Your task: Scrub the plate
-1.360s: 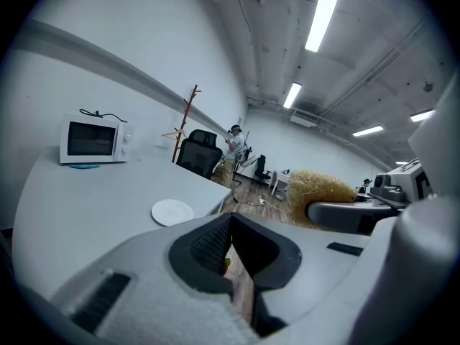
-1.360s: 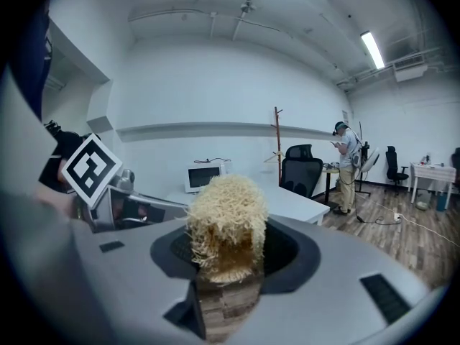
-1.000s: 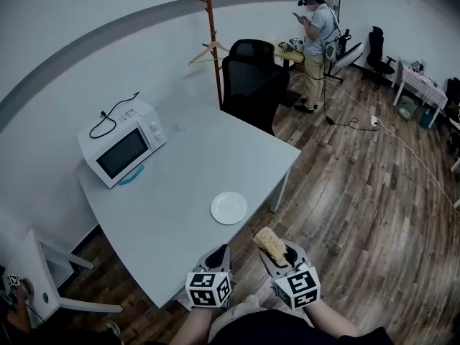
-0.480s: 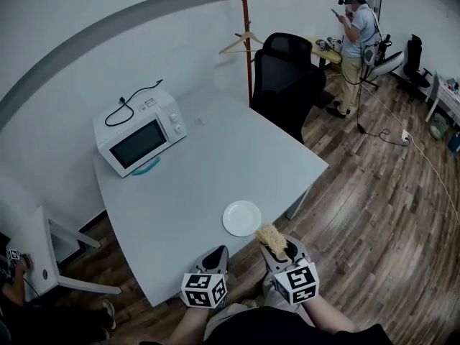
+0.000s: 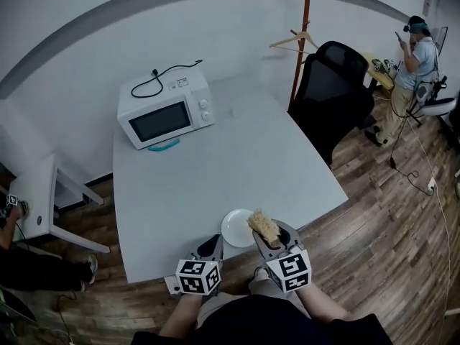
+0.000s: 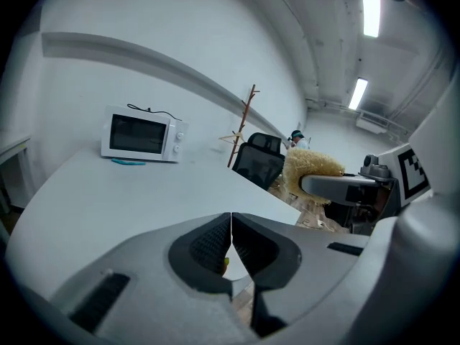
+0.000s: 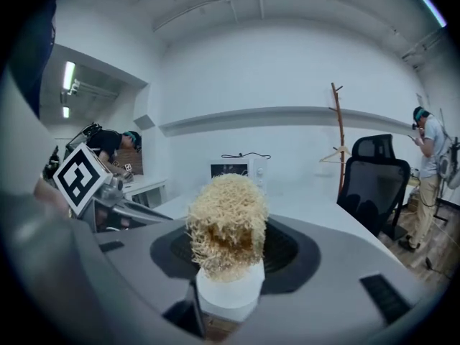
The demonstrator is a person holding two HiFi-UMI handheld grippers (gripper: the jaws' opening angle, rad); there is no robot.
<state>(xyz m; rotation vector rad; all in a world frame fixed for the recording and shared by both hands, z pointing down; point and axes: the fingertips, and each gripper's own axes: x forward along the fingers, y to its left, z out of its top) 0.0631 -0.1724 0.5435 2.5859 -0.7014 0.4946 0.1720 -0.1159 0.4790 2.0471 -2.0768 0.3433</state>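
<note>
Before me stands a light grey table (image 5: pixel 215 171), its far left corner against the white wall (image 5: pixel 72 92), which carries a grey band (image 6: pixel 144 60). A white microwave (image 5: pixel 167 115) sits on that far left corner. At the far right of the table are a black office chair (image 5: pixel 332 92) and a wooden coat stand (image 5: pixel 305 20). The floor (image 5: pixel 388 221) is wood plank. A small white side table (image 5: pixel 39 192) stands to my left. Tube lights (image 6: pixel 371 9) glow on the ceiling.

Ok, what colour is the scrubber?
The scrubber is pale straw yellow, browner at its middle; clearest in the right gripper view.
</note>
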